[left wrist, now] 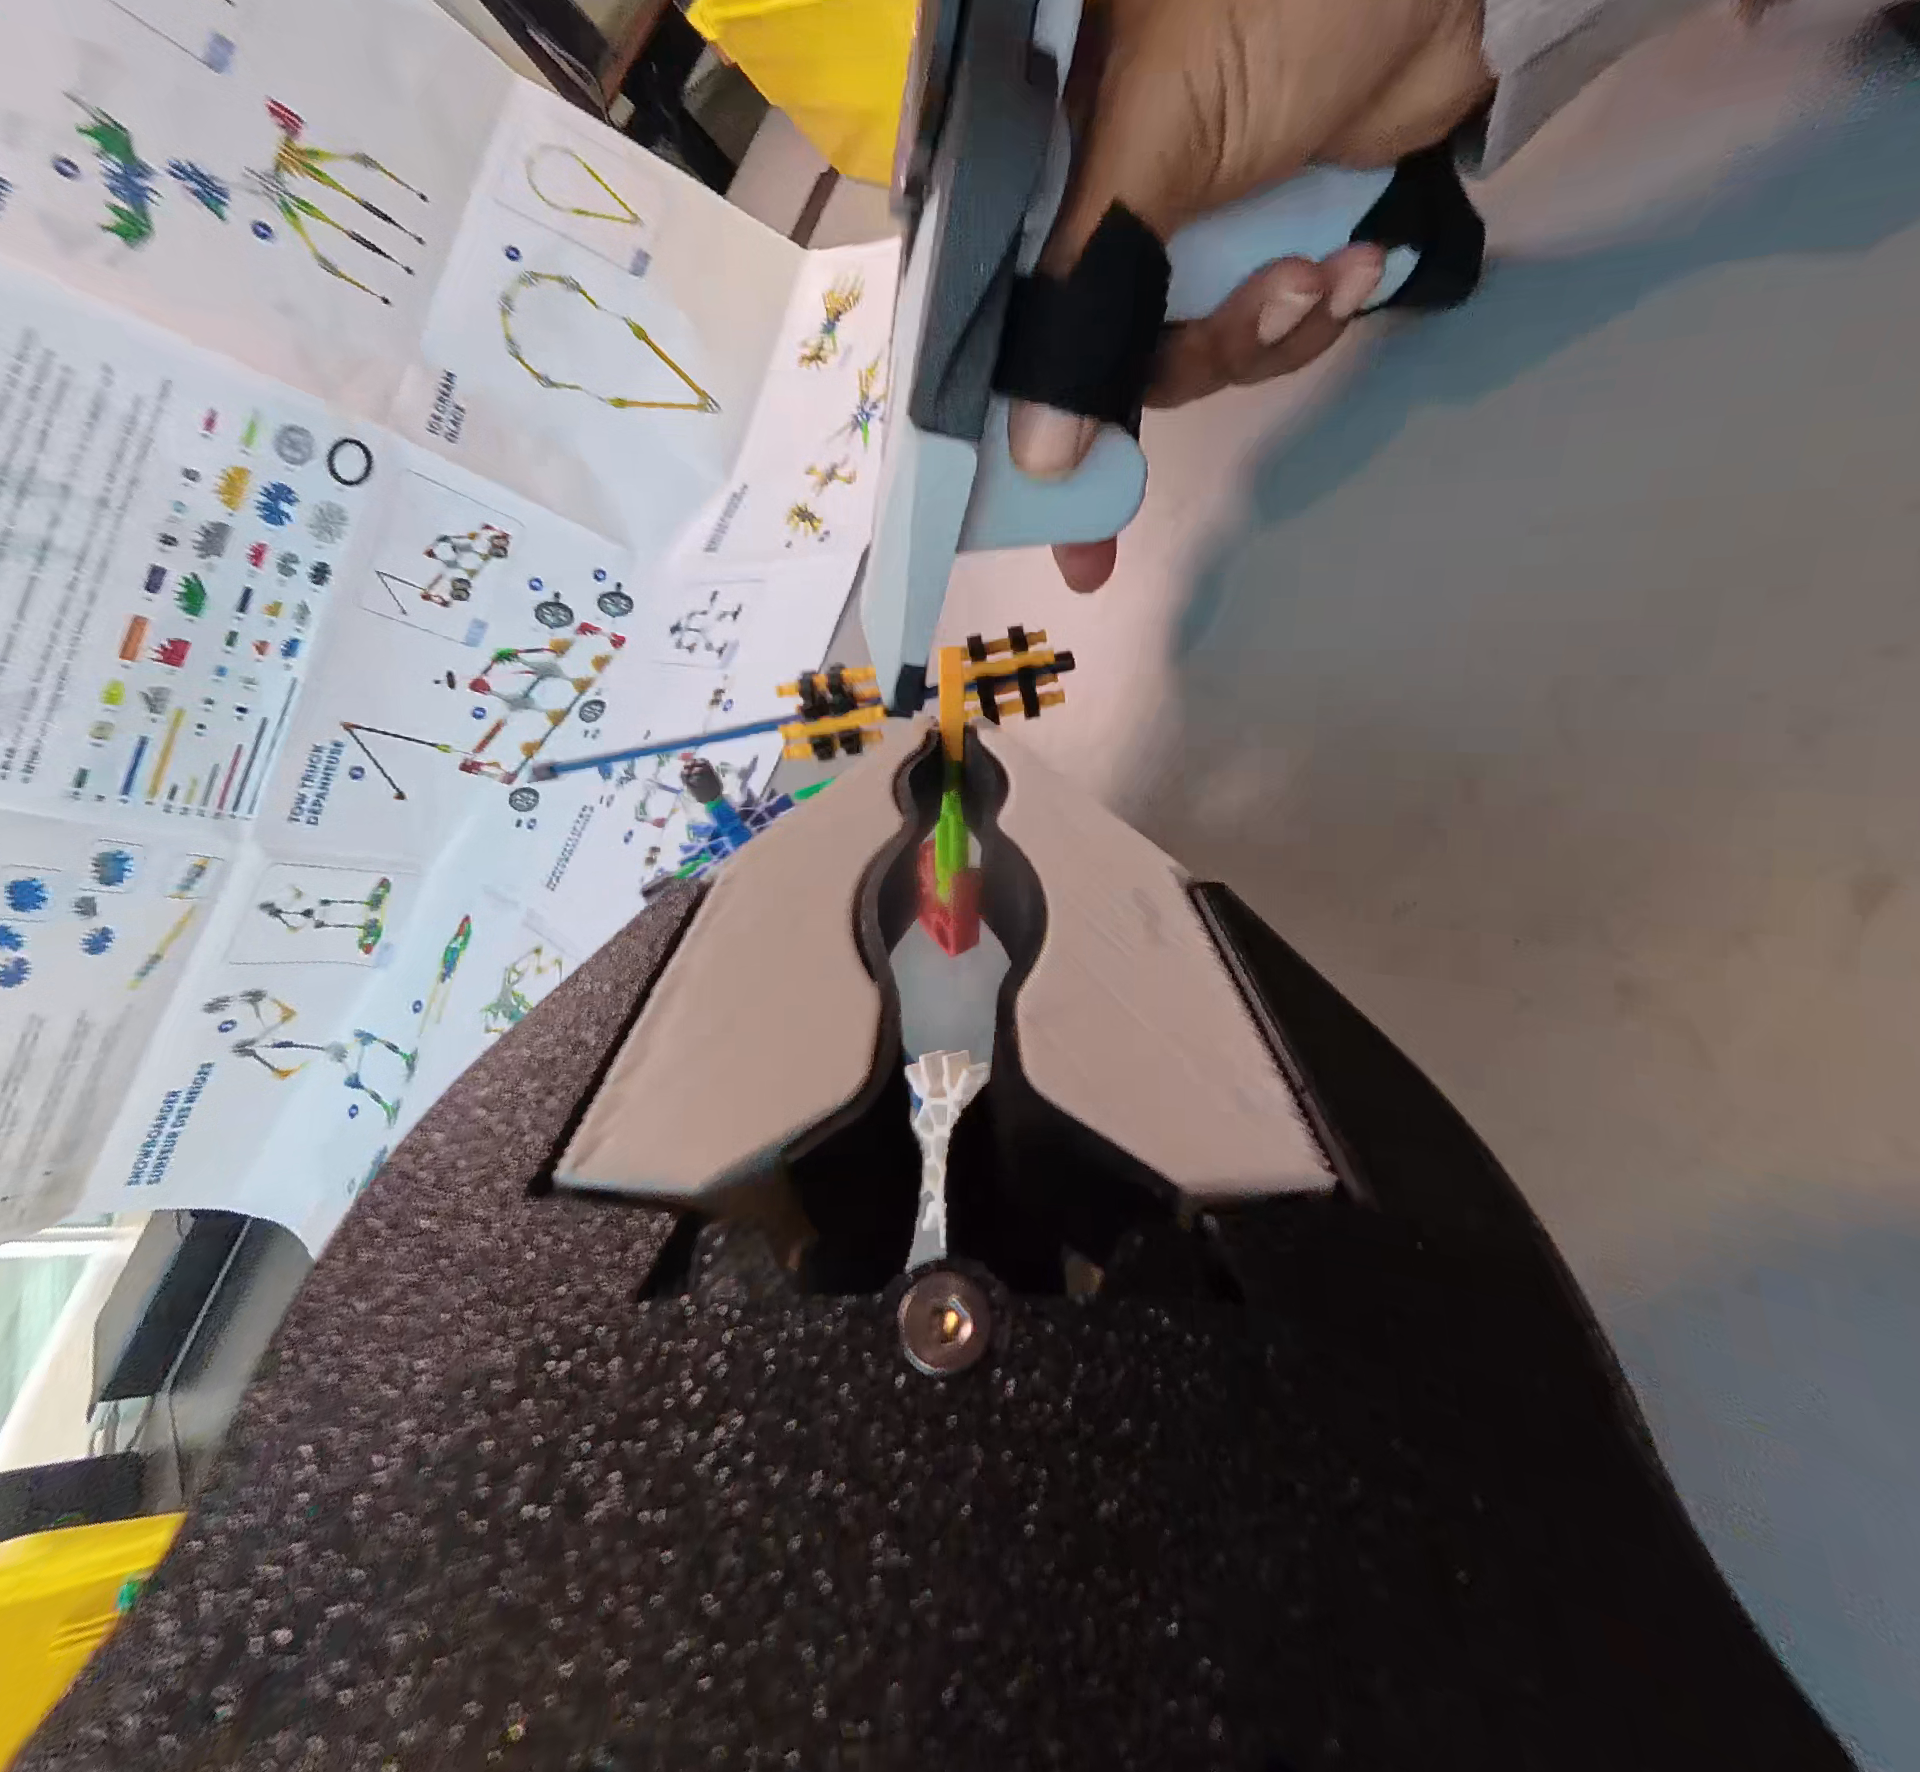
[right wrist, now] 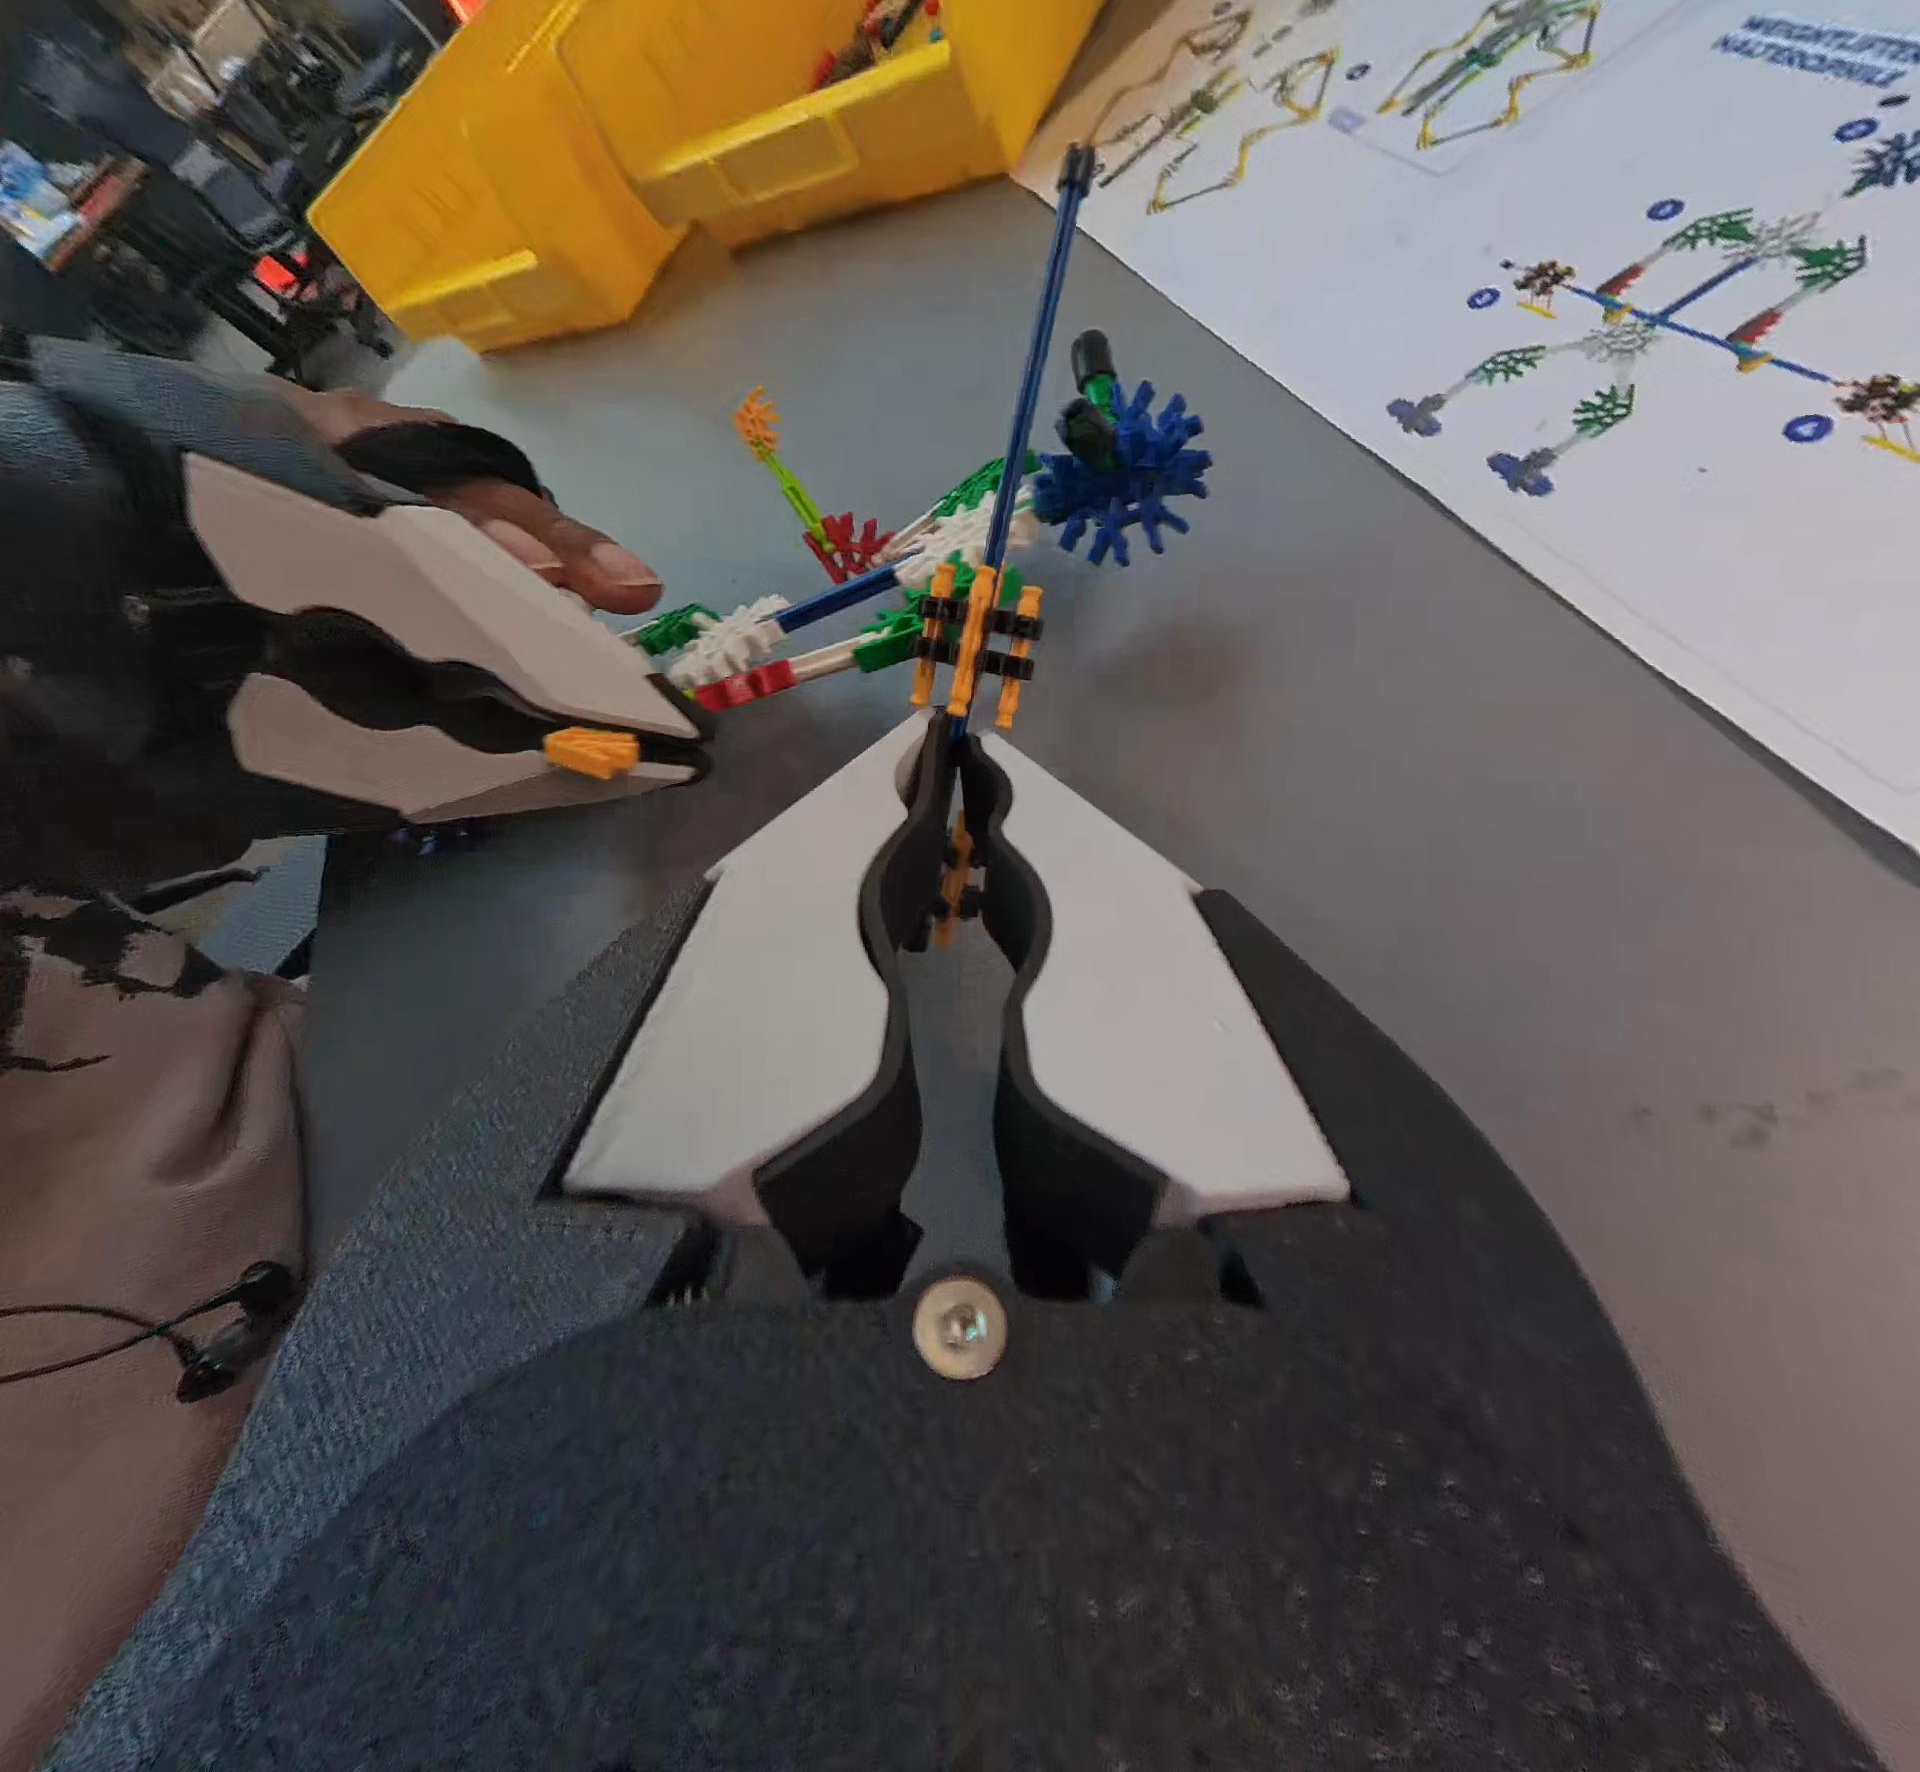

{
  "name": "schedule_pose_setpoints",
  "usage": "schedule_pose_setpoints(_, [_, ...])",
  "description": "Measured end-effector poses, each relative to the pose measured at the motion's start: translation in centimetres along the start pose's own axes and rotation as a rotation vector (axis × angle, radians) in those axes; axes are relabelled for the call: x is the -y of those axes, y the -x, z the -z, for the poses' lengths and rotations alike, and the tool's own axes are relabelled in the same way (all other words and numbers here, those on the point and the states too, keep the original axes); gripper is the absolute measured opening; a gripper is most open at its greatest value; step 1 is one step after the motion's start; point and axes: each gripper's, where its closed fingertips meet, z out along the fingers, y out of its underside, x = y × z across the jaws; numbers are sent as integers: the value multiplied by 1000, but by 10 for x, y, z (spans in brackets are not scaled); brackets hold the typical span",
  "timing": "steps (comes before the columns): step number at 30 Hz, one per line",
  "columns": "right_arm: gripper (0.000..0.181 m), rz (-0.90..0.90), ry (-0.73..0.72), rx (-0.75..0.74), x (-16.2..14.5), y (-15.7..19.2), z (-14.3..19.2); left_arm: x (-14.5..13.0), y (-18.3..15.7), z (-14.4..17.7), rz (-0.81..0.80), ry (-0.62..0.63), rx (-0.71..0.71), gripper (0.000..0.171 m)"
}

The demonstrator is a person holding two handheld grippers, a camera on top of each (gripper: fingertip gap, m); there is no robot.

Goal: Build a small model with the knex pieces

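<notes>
- Orange plastic sits at the tips of the left gripper [left wrist: 951,754] in the left wrist view: its jaws are drawn narrow on an orange connector [left wrist: 951,699], pinched by its near edge only
- Through the slot between those fingers we see a green rod [left wrist: 951,834], a red connector [left wrist: 951,917] and a white connector [left wrist: 945,1094] lined up below, all part of one toy model
- Coming in from above, the right gripper [left wrist: 902,683], carried by a hand [left wrist: 1278,60], meets the same spot; a blue rod [left wrist: 665,748] runs away from it to the left over the instruction sheet [left wrist: 343,351]
- We judge the left hold shallow, so any twist would likely pivot the connector; both tools need to stay square to each other
- In the right wrist view, the right gripper [right wrist: 956,735] is closed tight on the blue rod just below a cluster of orange clips [right wrist: 977,642] with black pieces, and the rod stands up and away from the tips
- At the left, the left gripper [right wrist: 665,746] grips its orange connector, just beside the white, green and red parts of the model [right wrist: 790,642], which rests on the grey table [right wrist: 1403,839]
- A blue connector [right wrist: 1122,486] lies beyond the model, with yellow bins [right wrist: 623,164] farther back
- We judge the long rod a strong lever, so a firm squeeze near the clips suits it best
</notes>
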Motion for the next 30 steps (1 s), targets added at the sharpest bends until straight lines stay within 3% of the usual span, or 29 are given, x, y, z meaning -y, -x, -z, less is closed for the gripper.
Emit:
schedule_pose_setpoints(4, [0,100,10,-38,3,10,0,-29,-2,-4,53,57,-67,2])
schedule_pose_setpoints(9, [1,136,-31,-14,8,8,7,-41,8,-10,110,71,-45,4])
schedule_pose_setpoints(11, [2,195,-15,-47,6,5,9,-44,12,-8,153,62,-43,19])
schedule_pose_setpoints(16, [2,403,-60,-100,14,10,14,-11,35,14,509,-172,-147,35])
schedule_pose_setpoints(20, [2,589,-155,-58,27,42,15,0,40,24,722,-285,-276,40])
schedule_pose_setpoints(24, [2,738,-153,-35,22,67,7,19,23,32,704,-358,-398,41])
schedule_pose_setpoints(27, [2,781,-140,-30,18,75,3,20,13,32,615,-339,-399,25])
schedule_pose_setpoints(30, [3,770,-129,-28,16,72,4,21,17,34,604,-347,-385,24])
